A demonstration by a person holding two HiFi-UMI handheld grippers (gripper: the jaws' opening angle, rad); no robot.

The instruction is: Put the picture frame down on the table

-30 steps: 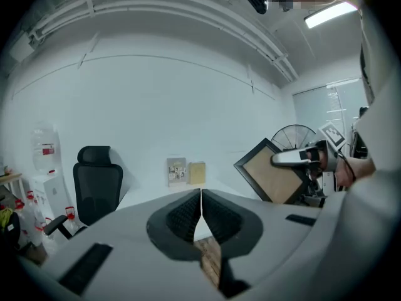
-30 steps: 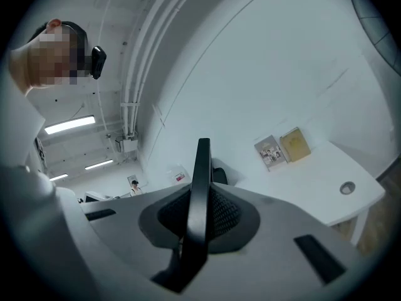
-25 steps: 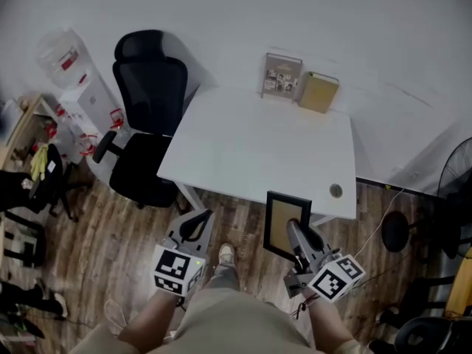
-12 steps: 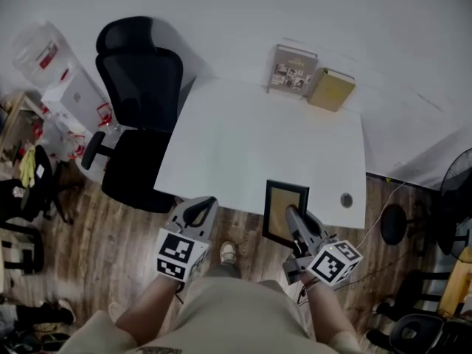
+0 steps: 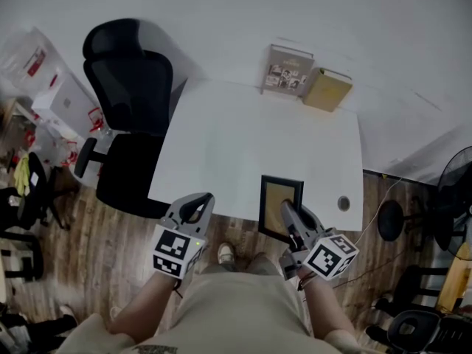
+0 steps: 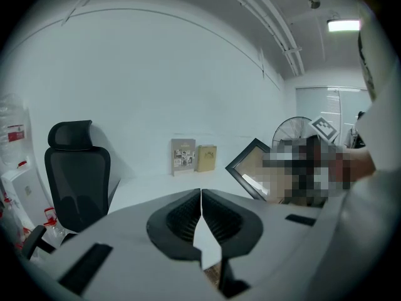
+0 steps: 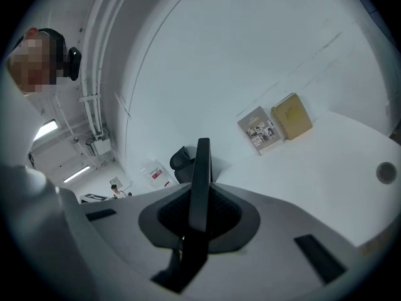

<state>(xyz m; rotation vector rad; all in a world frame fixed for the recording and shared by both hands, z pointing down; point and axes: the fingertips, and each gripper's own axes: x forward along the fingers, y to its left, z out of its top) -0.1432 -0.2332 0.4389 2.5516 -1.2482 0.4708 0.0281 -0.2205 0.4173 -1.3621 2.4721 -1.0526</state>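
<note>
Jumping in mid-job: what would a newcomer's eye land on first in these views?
First the black picture frame, clamped by its edge in the right gripper at the near edge of the white table. Next come a grey book and a yellow book against the wall at the table's far edge, and a black office chair on its left. The left gripper is closed and empty.

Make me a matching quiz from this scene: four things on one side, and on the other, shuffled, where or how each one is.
Things:
1. picture frame
2. left gripper
3. yellow book
4. office chair

Places or states:
A. shut, holding nothing
B. beside the left side of the table
C. clamped in the right gripper
D. upright at the table's far edge

Pairs: 1-C, 2-A, 3-D, 4-B
</note>
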